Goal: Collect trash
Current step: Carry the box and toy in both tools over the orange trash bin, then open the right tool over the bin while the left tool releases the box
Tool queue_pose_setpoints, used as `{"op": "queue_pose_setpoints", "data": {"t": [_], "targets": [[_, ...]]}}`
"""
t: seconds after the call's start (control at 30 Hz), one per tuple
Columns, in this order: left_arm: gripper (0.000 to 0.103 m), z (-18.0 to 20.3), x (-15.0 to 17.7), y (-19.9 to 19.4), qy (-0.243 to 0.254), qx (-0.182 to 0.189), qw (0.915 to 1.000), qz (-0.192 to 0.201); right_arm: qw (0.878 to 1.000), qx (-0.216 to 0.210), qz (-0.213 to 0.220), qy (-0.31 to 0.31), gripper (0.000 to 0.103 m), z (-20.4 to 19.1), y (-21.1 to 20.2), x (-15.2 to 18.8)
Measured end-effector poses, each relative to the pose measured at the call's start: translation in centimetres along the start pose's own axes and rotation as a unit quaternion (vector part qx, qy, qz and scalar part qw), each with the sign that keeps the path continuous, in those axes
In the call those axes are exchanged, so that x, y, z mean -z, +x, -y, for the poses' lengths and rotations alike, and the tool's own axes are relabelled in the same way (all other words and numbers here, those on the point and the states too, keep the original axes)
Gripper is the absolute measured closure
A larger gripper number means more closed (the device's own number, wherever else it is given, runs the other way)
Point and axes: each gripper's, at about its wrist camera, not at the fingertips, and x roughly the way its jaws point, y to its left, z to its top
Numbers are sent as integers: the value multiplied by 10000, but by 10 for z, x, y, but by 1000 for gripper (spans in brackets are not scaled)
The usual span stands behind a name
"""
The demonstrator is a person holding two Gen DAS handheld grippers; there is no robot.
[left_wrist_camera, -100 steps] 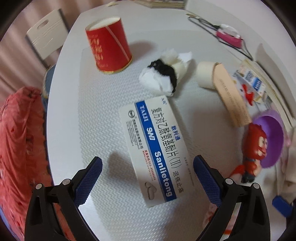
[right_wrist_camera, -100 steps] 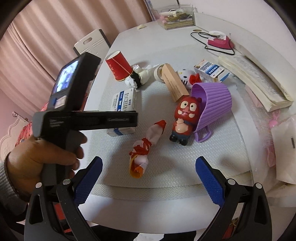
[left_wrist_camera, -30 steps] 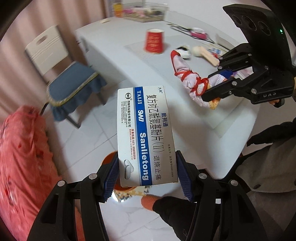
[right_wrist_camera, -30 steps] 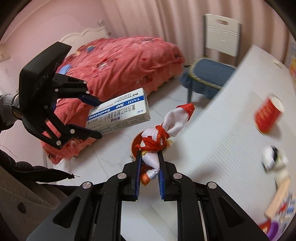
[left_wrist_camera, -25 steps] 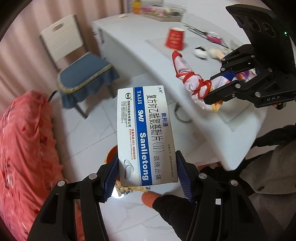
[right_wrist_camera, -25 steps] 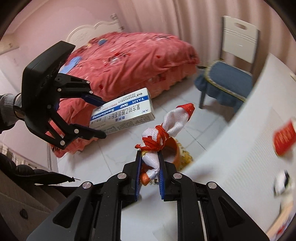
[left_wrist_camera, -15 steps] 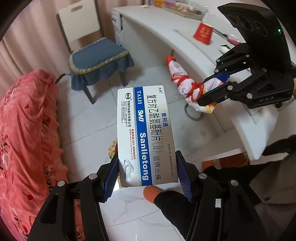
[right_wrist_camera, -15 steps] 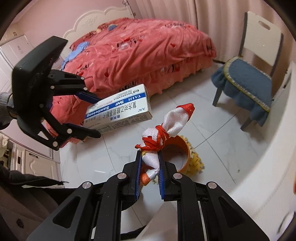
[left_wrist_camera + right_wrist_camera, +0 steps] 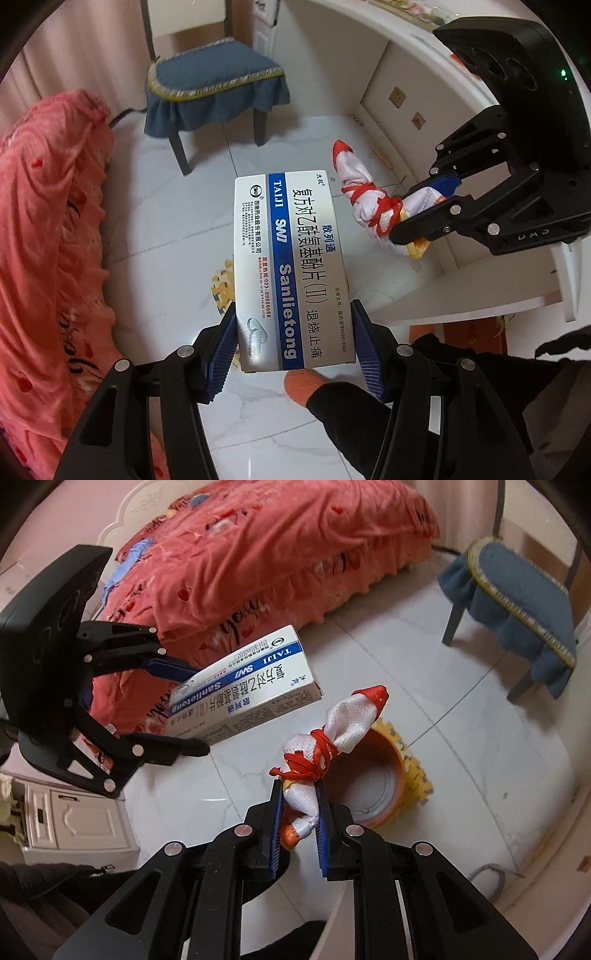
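Both pickups look done, drop not yet. Left gripper (image 9: 293, 345) jaws pinching the pill box (image 9: 290, 269) by its lower long edges, box sticking up and out past the jaw tips, nothing under it but floor. Right gripper (image 9: 298, 825) jaws pressed nearly together on the bottom end of a cloth bundle (image 9: 328, 734); top of bundle pokes out ahead of the tips. Trash bin (image 9: 384, 775) sits on the floor just beyond and right of the right jaws, partly behind the bundle; in the left wrist view it's hidden by the box. Judging from that, what's left: get both items over the bin, let go. More trash may be up on the white surface (image 9: 424, 40), can't tell from here.

Materials: box is thin glossy card, flat rectangle, white w/ blue stripe and printed text, should crush if squeezed hard. Bundle is white mesh-textured fabric, soft, lumpy, tied w/ red cord, red tip, orange at the bottom. Bin round, orange wall, pale liner inside, on a yellow foam mat w/ puzzle edge. Floor glossy white marble-look tile.
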Motion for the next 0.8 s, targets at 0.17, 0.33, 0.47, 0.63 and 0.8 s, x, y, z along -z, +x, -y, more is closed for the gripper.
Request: {"op": "queue_pose_setpoints", "data": {"t": [0.17, 0.33, 0.47, 0.63, 0.8], "targets": [[43, -4, 2, 18, -89, 97, 9998, -138, 9998, 172, -74, 41, 81, 6, 28, -11], [43, -7, 0, 26, -128, 141, 9996, -205, 9993, 273, -153, 218, 67, 17, 45, -15], [43, -9, -1, 29, -109, 174, 9995, -226, 9990, 283, -157, 302, 65, 20, 41, -10], [43, -7, -5, 33, -10, 166, 9995, -261, 9989, 271, -64, 367, 65, 19, 25, -7], [43, -4, -10, 40, 54, 133, 9994, -299, 9986, 242, 20, 468, 65, 20, 14, -6]]}}
